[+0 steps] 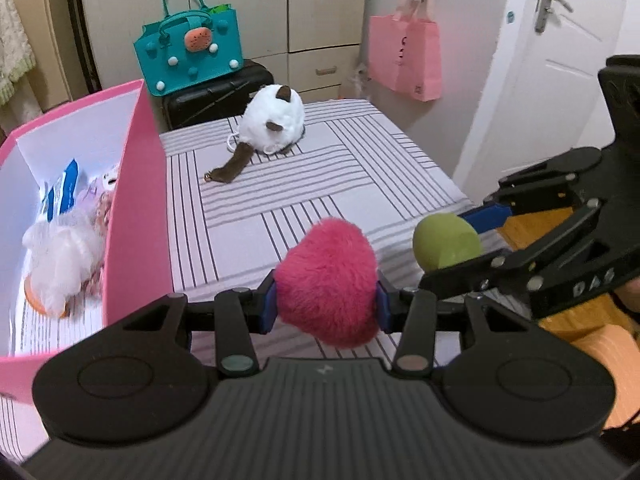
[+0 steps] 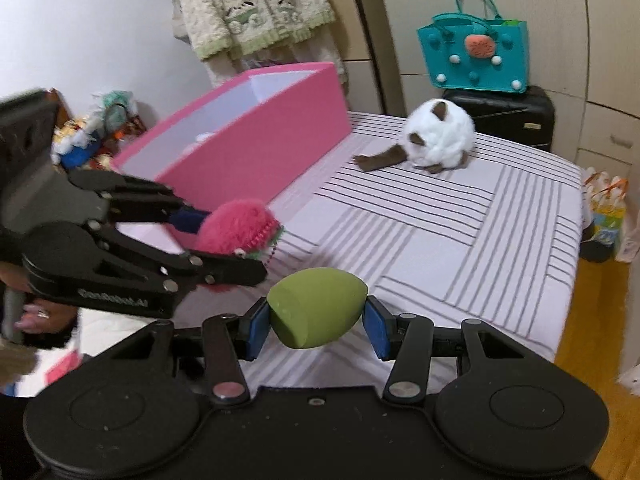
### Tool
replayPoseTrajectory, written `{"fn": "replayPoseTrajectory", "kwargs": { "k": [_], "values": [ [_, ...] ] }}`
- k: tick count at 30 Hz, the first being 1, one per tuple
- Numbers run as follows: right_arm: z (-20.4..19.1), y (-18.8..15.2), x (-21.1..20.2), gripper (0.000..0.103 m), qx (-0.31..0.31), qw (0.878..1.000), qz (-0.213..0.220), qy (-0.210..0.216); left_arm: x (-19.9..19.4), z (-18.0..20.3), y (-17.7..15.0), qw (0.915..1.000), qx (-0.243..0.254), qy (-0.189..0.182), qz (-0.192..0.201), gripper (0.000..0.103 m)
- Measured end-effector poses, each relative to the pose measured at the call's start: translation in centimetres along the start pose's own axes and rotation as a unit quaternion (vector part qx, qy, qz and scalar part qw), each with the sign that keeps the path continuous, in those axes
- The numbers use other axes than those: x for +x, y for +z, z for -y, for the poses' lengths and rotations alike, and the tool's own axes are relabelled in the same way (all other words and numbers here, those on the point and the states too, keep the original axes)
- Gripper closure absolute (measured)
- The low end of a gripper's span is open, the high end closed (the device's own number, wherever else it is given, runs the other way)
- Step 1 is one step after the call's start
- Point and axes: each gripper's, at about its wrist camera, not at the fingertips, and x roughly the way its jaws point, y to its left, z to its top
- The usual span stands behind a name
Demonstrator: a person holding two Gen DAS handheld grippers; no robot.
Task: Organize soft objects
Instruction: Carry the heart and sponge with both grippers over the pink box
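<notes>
From the left wrist view, the left gripper (image 1: 326, 300) is clenched on a fluffy pink heart (image 1: 328, 280), its blue pads pressing the fur on both sides, and the heart hangs above the striped bed cover (image 1: 360, 184) close to its near edge. Just to the right, the right gripper (image 1: 460, 246) comes in from the side with a green egg-shaped sponge (image 1: 446, 242) pinched between its fingers, near the heart but not touching it. To the left stands an open pink box (image 1: 136, 200) on the bed, holding a white plush toy (image 1: 64, 256) and some small packets. Farther back on the cover lies a white cat plush (image 1: 276, 120) with a brown tail stretched toward the box. Behind it a teal handbag (image 1: 188, 52) sits on a black suitcase (image 1: 216, 96), and a pink tote (image 1: 404, 56) hangs on the wall. From the right wrist view, the right gripper (image 2: 318, 316) grasps the green sponge (image 2: 314, 306) by its sides, above the near edge of the bed cover (image 2: 440, 232). The left gripper (image 2: 236, 236) enters from the left, closed on the pink heart (image 2: 236, 226), which is just beside the near corner of the pink box (image 2: 256, 148). A hand (image 2: 36, 316) grips its handle. The cat plush (image 2: 438, 136) lies well beyond, with the teal handbag (image 2: 476, 56) behind.
</notes>
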Motion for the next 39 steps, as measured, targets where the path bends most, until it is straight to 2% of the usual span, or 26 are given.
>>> {"fn": "replayPoseTrajectory", "kwargs": {
  "k": [3,9,15,20,23,34,39],
  "values": [
    [-1.1,0.2,-1.1,0.048,0.000,1.000,0.003,0.018,-1.2,-0.4,-0.6,0.9997,-0.013,-0.020,-0.007,0.058],
    [-3.7,1.1,-2.3,0.048,-0.015,0.999,0.005,0.034,-4.2,-2.4,-1.0,0.9953,-0.045,-0.081,-0.027,0.058],
    [-6.4,3.1,-2.2,0.048,-0.027,0.999,0.012,0.017,-9.0,-4.3,-1.2,0.9980,-0.030,-0.056,-0.001,0.058],
    [-8.0,4.7,-1.5,0.047,-0.037,0.999,0.017,0.014,-12.5,-6.4,-0.8,0.9979,-0.019,-0.059,0.019,0.058],
    [-8.6,5.8,-0.8,0.046,-0.042,0.999,0.025,0.008,-13.8,-7.9,-0.3,0.9982,-0.005,-0.044,0.041,0.057],
    [-10.3,10.4,2.3,0.046,-0.081,0.995,0.055,-0.009,-11.4,-15.2,0.0,0.9974,-0.040,0.011,0.058,0.057],
    [-10.8,12.2,4.1,0.046,-0.096,0.992,0.079,-0.007,-9.7,-18.2,0.3,0.9952,-0.048,0.061,0.059,0.056]
  ]
}}
